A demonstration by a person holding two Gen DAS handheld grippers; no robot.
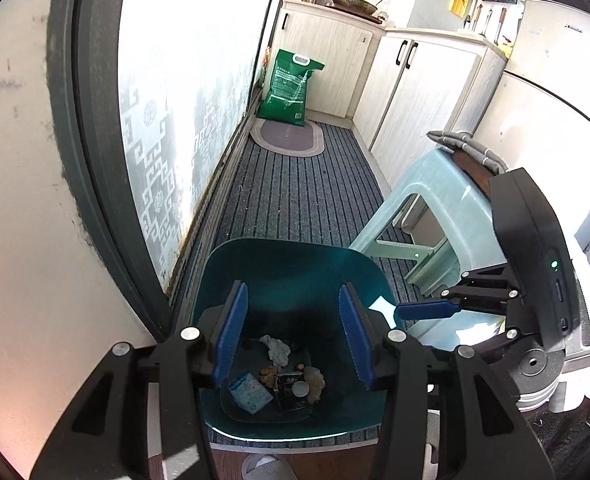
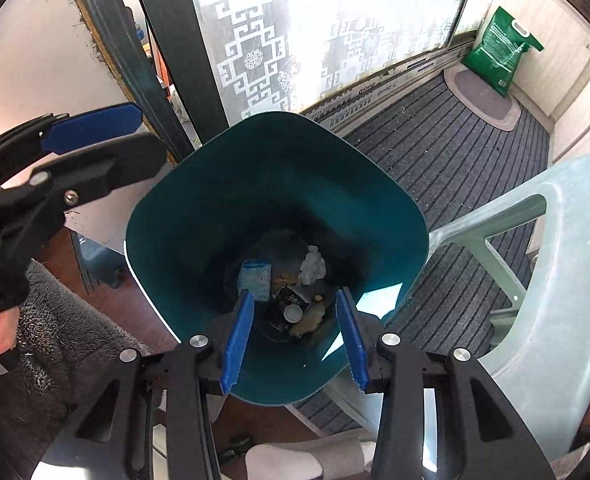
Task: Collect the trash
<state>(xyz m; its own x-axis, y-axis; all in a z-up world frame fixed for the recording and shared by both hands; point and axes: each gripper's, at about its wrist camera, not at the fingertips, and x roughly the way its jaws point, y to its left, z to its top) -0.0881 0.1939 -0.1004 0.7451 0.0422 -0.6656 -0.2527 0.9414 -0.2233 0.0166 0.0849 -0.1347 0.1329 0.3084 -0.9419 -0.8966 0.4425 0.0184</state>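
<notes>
- Fingers of the left gripper point(image 1: 293, 340) stand apart with nothing between them. They hang over the open bin point(image 1: 291, 268).
- Right gripper point(image 2: 295, 340) fingers are apart too, and empty. They point nearly straight down into the bin.
- Trash lies at the bottom of the bin: a white tissue point(image 2: 313, 266), a small blue packet point(image 2: 255, 278), a dark wrapper point(image 1: 289, 394) with a round white cap point(image 2: 293, 313) on it, and some brown scraps point(image 1: 315, 384).
- I think both drops are done, so the step now is to pull the grippers away.
- To do that well, lift them straight up. Do not bump the rim, because the bin looks light and could tip.
- Keep the two grippers from knocking each other; they are near.
- Mind the pale stool point(image 2: 555, 272) just beside the bin.
- Bin stands upright on the striped mat point(image 1: 295, 192), mouth up. Its long way runs up and down.
- Blue packet lies nearly flat, one corner toward the wall of the bin.
</notes>
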